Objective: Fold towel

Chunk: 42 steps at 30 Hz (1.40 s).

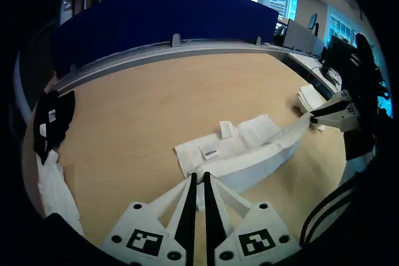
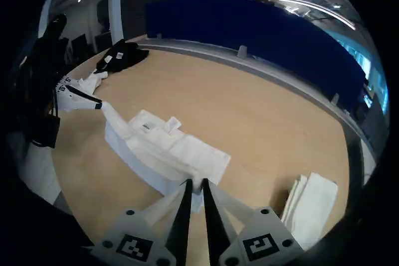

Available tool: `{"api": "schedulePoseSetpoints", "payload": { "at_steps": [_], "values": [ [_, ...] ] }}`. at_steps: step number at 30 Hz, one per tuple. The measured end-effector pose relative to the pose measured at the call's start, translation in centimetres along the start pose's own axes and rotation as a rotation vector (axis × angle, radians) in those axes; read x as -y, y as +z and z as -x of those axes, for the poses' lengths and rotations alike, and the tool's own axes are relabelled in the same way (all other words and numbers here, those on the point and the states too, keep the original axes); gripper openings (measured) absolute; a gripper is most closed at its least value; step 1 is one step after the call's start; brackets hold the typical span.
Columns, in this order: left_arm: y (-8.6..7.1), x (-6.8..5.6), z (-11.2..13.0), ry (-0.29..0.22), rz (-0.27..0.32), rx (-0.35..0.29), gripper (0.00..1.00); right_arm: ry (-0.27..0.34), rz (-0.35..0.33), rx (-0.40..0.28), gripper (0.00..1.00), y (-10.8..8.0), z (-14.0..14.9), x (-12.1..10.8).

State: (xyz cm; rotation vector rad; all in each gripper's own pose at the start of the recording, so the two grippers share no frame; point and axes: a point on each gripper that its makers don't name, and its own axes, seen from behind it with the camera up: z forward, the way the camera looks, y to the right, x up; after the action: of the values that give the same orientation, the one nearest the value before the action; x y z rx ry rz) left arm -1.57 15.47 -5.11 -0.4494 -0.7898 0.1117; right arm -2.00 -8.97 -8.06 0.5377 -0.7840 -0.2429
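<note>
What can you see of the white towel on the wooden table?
The white towel looks like soft terry cloth, doubled lengthwise into a long band with two small tags on top. It lies partly on the wooden table, its near edge lifted. The left hand-held gripper pinches one end, the right hand-held gripper the other.

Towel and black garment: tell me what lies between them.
Bare wooden table separates the towel from the black garment, seen in the left gripper view.

No legible txt or nos., care tags (image 1: 210, 153) on towel (image 1: 259, 134) too small to read
</note>
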Motion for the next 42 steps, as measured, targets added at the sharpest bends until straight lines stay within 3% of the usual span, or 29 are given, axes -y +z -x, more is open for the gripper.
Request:
{"api": "schedulePoseSetpoints", "payload": {
  "at_steps": [11,17,27,33,37,42],
  "values": [
    [2.7,-0.2,0.6,0.010,0.021,0.020,0.10,0.031,0.002,0.042,0.16,2.6,2.0,-1.3],
    [4.4,0.4,1.4,0.018,0.012,0.034,0.10,0.042,0.010,0.048,0.16,4.3,2.3,-1.7],
    [7.2,1.2,2.9,-0.035,0.001,0.052,0.11,0.068,0.045,0.056,0.18,6.8,3.3,-2.5],
    [8.0,1.7,2.7,-0.030,-0.014,0.050,0.16,0.089,0.071,0.055,0.21,7.6,3.2,-3.0],
    [8.0,2.2,2.5,-0.016,-0.027,0.050,0.35,0.093,0.085,0.049,0.35,7.8,2.9,-3.3],
    [7.7,2.5,2.3,-0.012,-0.035,0.052,0.64,0.090,0.110,0.043,0.72,7.8,2.7,-3.8]
  ]
}}
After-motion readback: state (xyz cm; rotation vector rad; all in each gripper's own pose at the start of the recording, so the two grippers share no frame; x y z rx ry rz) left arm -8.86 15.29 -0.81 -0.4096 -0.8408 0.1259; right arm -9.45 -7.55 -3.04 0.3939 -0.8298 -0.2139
